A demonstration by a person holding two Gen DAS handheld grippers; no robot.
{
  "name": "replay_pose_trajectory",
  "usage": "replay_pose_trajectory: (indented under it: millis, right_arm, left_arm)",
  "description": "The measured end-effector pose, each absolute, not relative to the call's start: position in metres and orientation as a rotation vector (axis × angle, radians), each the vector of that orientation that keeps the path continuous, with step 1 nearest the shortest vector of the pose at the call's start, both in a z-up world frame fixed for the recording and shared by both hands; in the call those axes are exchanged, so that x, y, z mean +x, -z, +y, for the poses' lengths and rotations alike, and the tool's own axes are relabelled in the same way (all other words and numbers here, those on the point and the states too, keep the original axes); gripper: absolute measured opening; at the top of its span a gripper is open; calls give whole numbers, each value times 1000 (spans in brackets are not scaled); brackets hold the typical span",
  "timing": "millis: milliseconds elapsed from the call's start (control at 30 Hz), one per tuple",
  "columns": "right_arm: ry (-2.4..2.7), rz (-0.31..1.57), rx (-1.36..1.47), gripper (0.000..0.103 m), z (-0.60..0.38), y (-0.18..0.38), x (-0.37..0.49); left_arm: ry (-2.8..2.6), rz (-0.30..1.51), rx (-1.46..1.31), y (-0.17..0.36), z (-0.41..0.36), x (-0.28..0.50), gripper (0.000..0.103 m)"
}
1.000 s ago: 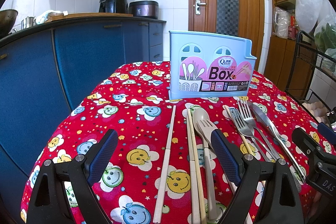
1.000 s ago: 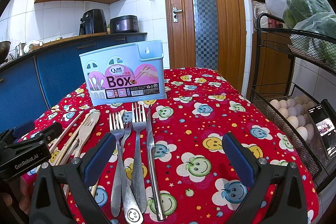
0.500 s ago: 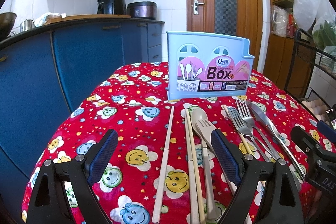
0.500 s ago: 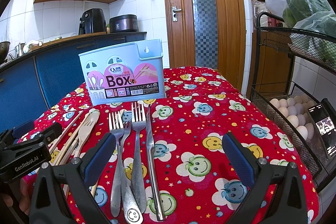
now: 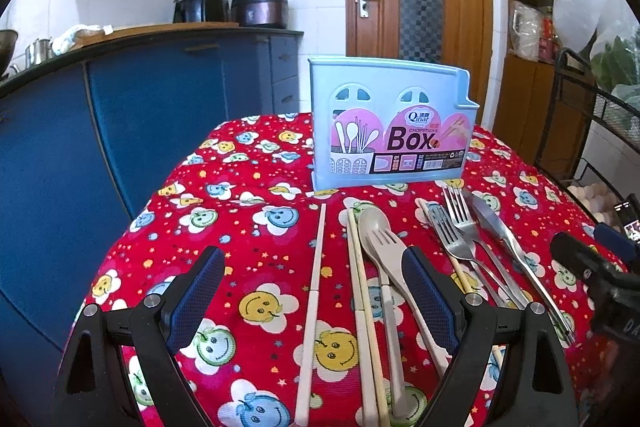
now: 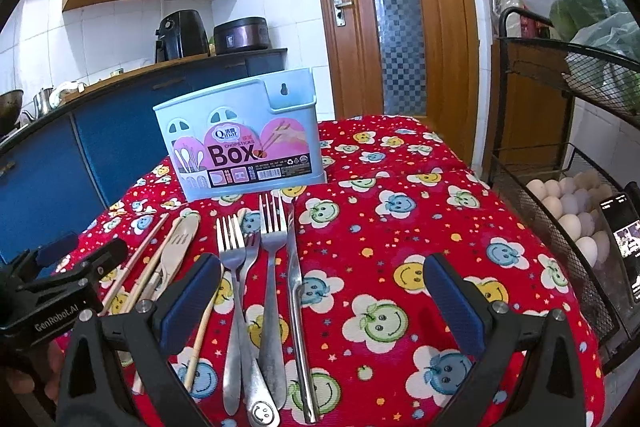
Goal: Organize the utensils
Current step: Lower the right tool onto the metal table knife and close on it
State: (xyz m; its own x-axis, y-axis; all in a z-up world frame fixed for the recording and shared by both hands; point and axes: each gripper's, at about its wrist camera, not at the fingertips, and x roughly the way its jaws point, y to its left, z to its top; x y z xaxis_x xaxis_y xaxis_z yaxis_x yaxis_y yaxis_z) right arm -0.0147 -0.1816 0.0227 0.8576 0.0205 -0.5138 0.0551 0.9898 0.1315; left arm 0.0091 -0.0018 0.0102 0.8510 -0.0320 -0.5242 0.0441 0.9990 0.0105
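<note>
A light blue utensil box stands upright at the far side of the red table; it also shows in the right wrist view. In front of it lie beige chopsticks, a beige spoon and spork, metal forks and a metal knife. My left gripper is open and empty above the chopsticks. My right gripper is open and empty above the forks and knife.
The table carries a red smiley-flower cloth. Blue kitchen cabinets stand to the left. A black wire rack with eggs and a phone stands to the right. A wooden door is behind.
Both grippers stay open. The left view has shifted slightly, with the box appearing a little closer. The utensils have not moved.
</note>
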Motion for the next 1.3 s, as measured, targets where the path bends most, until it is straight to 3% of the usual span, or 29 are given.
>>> replay_pose_trajectory:
  millis: [167,367,533,800,1100,1300]
  right_arm:
    - [8,579,137,101,-186,-26,-3]
    - [-39,662,99,82,-184,-24,17]
    - [-80,760,61,59,-179,-16,34]
    - [-110,866,72,38,-181,-3,55]
    - [-185,970,63,37,-184,-1,77]
    - [-208,1011,56,35,-185,1,91]
  left_arm:
    - [37,570,40,-12,0,14,90]
    - [30,600,36,-12,7,23,91]
    - [20,630,29,-9,16,31,91]
    - [38,709,53,-1,19,50,90]
    - [91,820,129,6,13,82,89]
    - [102,857,137,6,15,100,79]
